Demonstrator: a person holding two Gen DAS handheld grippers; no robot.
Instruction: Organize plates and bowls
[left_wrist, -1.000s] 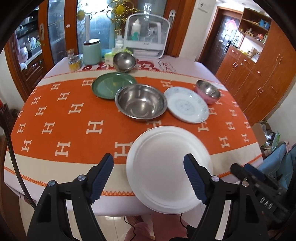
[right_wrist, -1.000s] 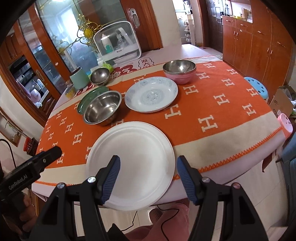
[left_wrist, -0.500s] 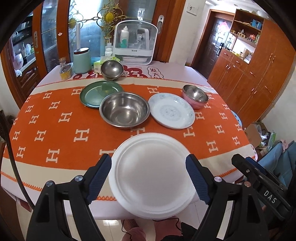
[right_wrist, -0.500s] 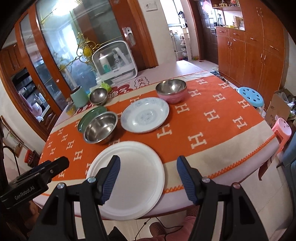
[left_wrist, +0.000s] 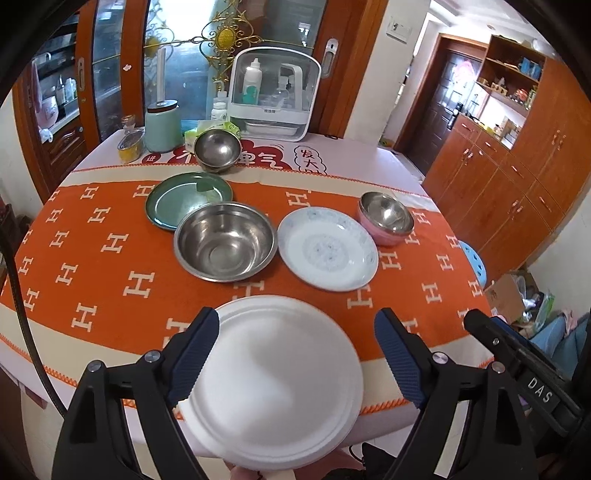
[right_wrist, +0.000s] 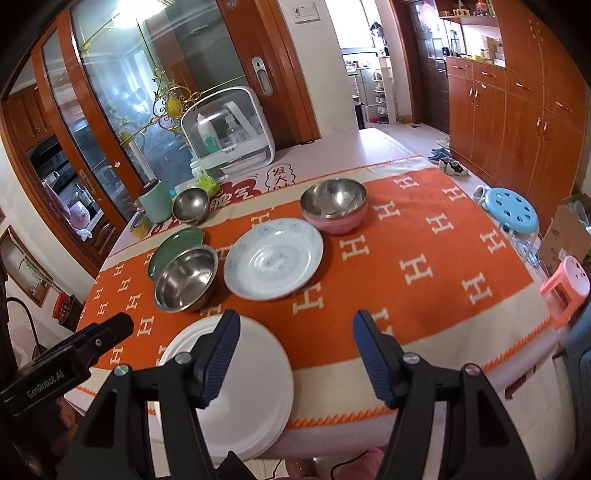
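Observation:
A large white plate (left_wrist: 280, 376) lies at the table's near edge, partly overhanging it; it also shows in the right wrist view (right_wrist: 243, 384). Behind it stand a big steel bowl (left_wrist: 225, 242), a blue-patterned white plate (left_wrist: 328, 248), a pink bowl with steel lining (left_wrist: 386, 218), a green plate (left_wrist: 184, 201) and a small steel bowl (left_wrist: 217, 149). My left gripper (left_wrist: 295, 354) is open above the white plate, empty. My right gripper (right_wrist: 295, 354) is open and empty, above the table's near edge, right of the white plate.
An orange patterned cloth (left_wrist: 92, 258) covers the table. At the back stand a white dish rack box (left_wrist: 273, 96), a green canister (left_wrist: 161, 127) and a yellow tin (left_wrist: 131, 147). A blue stool (right_wrist: 511, 212) and a pink stool (right_wrist: 565, 280) stand right of the table.
Both grippers have drawn back and risen from the table, so the dishes look farther off. The right gripper has shifted right of the white plate. Both stay open.

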